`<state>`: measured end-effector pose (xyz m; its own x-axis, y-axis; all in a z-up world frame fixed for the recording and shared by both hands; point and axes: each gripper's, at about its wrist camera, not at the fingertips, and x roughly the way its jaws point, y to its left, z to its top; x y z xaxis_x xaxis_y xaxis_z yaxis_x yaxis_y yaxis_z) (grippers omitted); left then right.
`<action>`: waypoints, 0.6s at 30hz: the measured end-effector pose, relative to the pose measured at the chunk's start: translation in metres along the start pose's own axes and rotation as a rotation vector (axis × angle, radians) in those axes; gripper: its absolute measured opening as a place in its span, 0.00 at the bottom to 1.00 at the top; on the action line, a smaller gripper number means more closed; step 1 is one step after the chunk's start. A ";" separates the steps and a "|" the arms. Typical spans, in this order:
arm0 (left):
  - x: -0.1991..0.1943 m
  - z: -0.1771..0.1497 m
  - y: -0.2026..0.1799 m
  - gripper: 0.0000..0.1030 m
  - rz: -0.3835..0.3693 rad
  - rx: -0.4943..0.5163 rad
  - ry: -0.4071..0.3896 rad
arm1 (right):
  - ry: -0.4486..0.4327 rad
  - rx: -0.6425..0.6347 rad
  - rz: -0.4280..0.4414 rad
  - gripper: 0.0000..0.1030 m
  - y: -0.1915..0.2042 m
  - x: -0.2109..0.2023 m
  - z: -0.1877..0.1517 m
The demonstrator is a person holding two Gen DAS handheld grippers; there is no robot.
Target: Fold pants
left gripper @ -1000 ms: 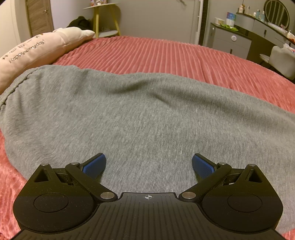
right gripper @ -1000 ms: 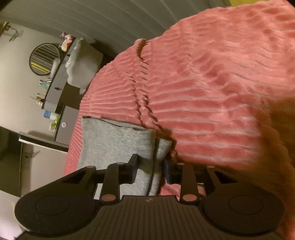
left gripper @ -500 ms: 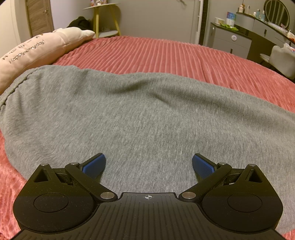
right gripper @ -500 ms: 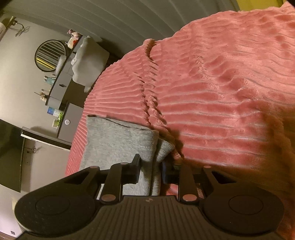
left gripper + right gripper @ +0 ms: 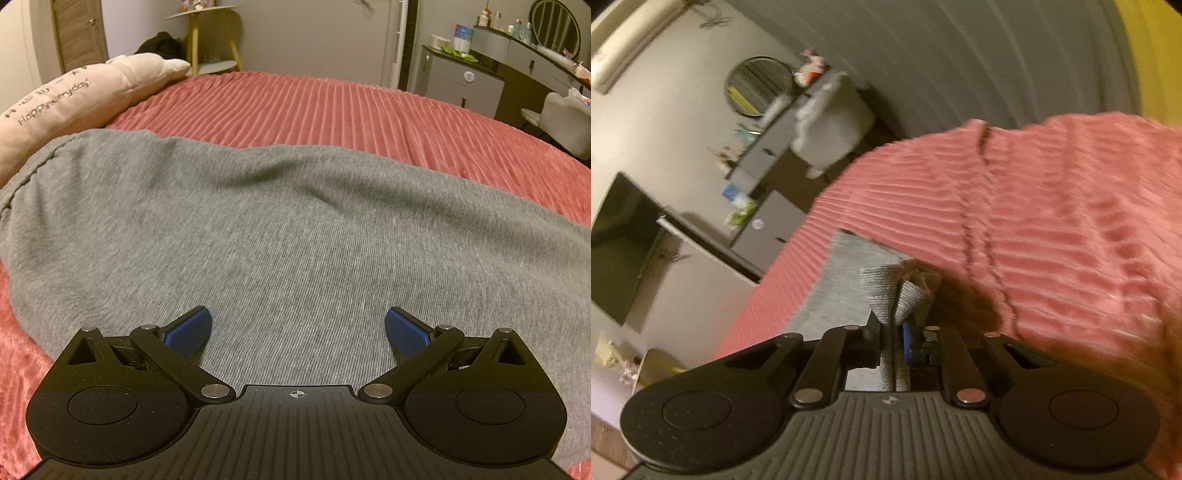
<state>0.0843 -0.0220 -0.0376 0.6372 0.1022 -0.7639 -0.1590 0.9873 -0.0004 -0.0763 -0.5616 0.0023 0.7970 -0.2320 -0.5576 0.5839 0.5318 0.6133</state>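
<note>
hem of grey pants (image 5: 886, 291) now lifted in my clamped right gripper (image 5: 892, 339); fold starting (left gripper (image 5: 297, 326) spread wide, idle).

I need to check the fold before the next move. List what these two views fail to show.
- Left wrist: the gray pants run off the left, right and lower edges; the open left claw body covers the near hem.
- Right wrist: motion blur smears the pink bedspread; how many layers the shut right claw pinches is unclear.
- Right wrist: items on the dresser are too small and blurred to name.
</note>
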 end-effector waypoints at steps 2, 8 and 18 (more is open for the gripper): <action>0.000 0.000 0.000 1.00 -0.001 -0.001 0.000 | 0.010 -0.028 -0.050 0.10 0.003 0.004 0.001; 0.000 0.000 0.000 1.00 -0.001 -0.002 0.000 | -0.022 -0.299 0.016 0.09 0.066 -0.009 -0.004; -0.002 -0.001 0.000 1.00 -0.005 -0.006 -0.001 | 0.491 -0.868 0.431 0.10 0.182 0.006 -0.169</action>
<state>0.0825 -0.0227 -0.0367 0.6386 0.0975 -0.7633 -0.1603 0.9870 -0.0080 0.0087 -0.3286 0.0164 0.6475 0.3606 -0.6713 -0.1921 0.9297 0.3142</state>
